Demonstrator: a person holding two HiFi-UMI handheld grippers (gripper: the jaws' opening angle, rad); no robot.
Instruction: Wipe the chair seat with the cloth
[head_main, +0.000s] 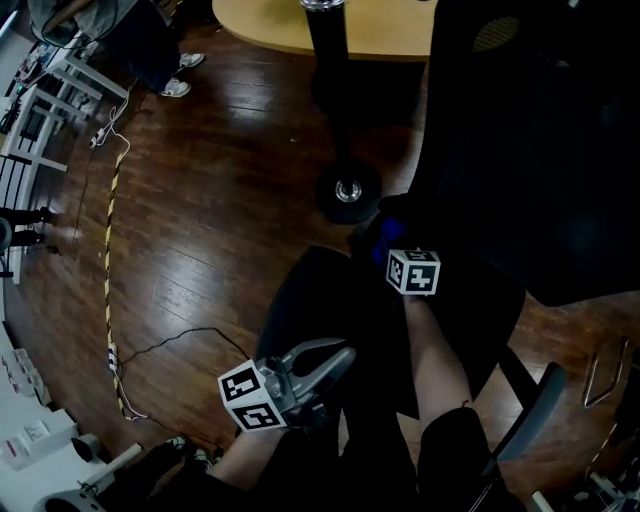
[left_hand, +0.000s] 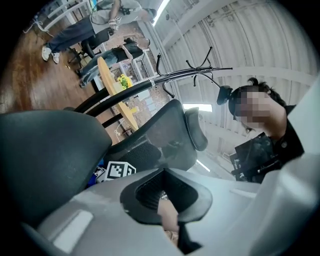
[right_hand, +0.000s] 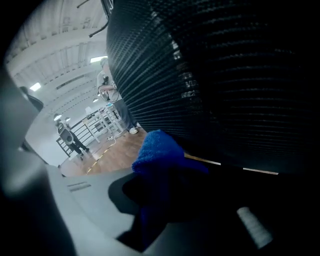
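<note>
The right gripper (head_main: 395, 252), jaws clamped on the blue cloth (head_main: 377, 238), holds it at the back of the black chair seat (head_main: 320, 300), apparently mid-wipe, while the left gripper (head_main: 335, 357), jaws together and empty, hangs at the seat's front edge, seemingly to stay clear.

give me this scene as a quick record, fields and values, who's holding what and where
left tongs: shut, empty, near the seat's front
right tongs: shut on the cloth
cloth: blue, at the seat's rear, by the backrest
seat: black; whether the cloth touches it is unclear
floor: dark wood
</note>
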